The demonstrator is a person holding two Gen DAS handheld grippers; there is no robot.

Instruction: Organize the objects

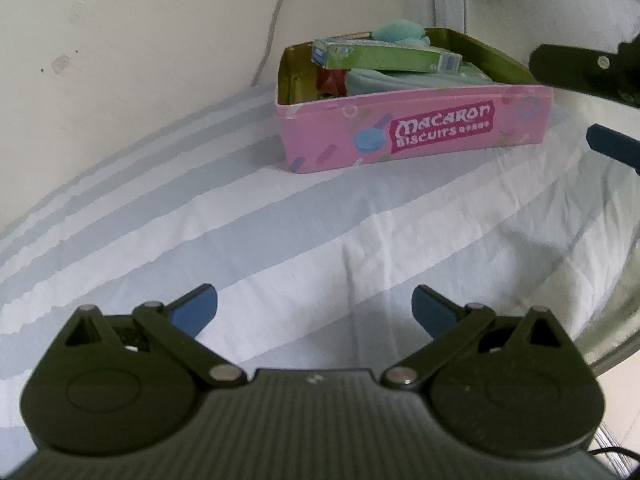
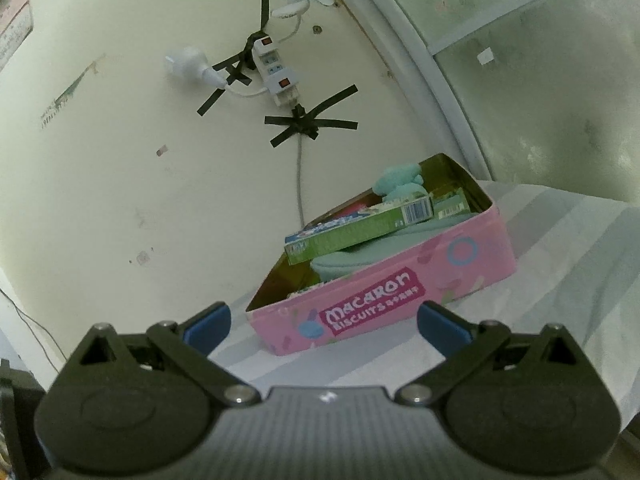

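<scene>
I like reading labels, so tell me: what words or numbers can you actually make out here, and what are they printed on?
"Macaron" on the pink tin, front label.
"BISCUITS" just below; the small characters after it are too blurred.
Green carton in the tin: print and barcode unreadable.
Paper on the wall: too small.
Power strip: no readable marks.

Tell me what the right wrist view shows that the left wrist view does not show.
Only the right wrist view shows the white power strip taped to the wall. Only the left wrist view shows the other hand-held gripper's blue finger beside the tin. Both show the pink rectangular Macaron biscuit tin, with a green cardboard box on top, on the striped cloth.
</scene>
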